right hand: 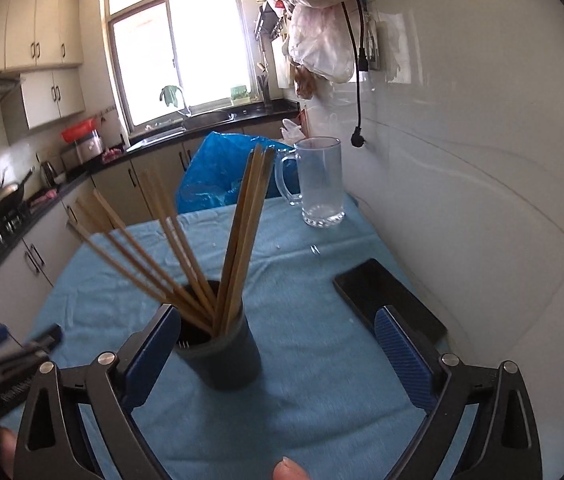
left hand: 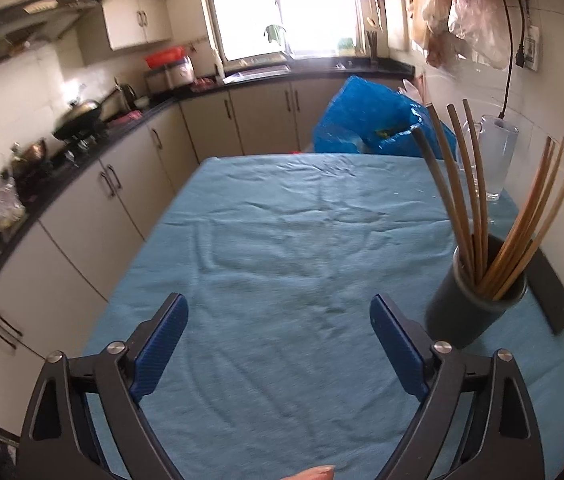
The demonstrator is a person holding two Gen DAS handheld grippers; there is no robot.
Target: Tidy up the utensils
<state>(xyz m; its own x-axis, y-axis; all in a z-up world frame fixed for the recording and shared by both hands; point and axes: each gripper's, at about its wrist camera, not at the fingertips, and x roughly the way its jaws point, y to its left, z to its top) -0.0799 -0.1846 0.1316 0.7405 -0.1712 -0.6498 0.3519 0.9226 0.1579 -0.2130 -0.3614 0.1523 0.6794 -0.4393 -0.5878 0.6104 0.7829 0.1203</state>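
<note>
The bench (left hand: 282, 240), draped in a blue cloth, is carrying few things, all gathered along its wall-side edge. Largest is the clear glass mug (right hand: 319, 180), standing upright near the far wall-side corner. Next is the dark holder (right hand: 220, 352), one cylinder standing upright near the near end of that edge, and a black phone (right hand: 385, 300) is lying flat between it and the wall. Smallest are the chopsticks (right hand: 238, 240), all standing in the holder with their long axes running upward and fanning outward; roughly nine are showing, though blur and overlap are keeping the count uncertain. None is lying loose on the cloth.

The right gripper (right hand: 276, 356) is sitting nearest: the holder is standing just ahead of it, close against the left-hand jaw, and its jaws are spread wide, pressing on nothing. The left gripper (left hand: 278, 336) is pointing at bare cloth with the holder (left hand: 477, 296) off to its right, just beyond the right-hand jaw; its jaws are likewise wide apart and empty.

With every stick already upright in the holder, the sorting is looking finished or nearly so, and any further reach into the bundle would be falling to the right hand.
</note>
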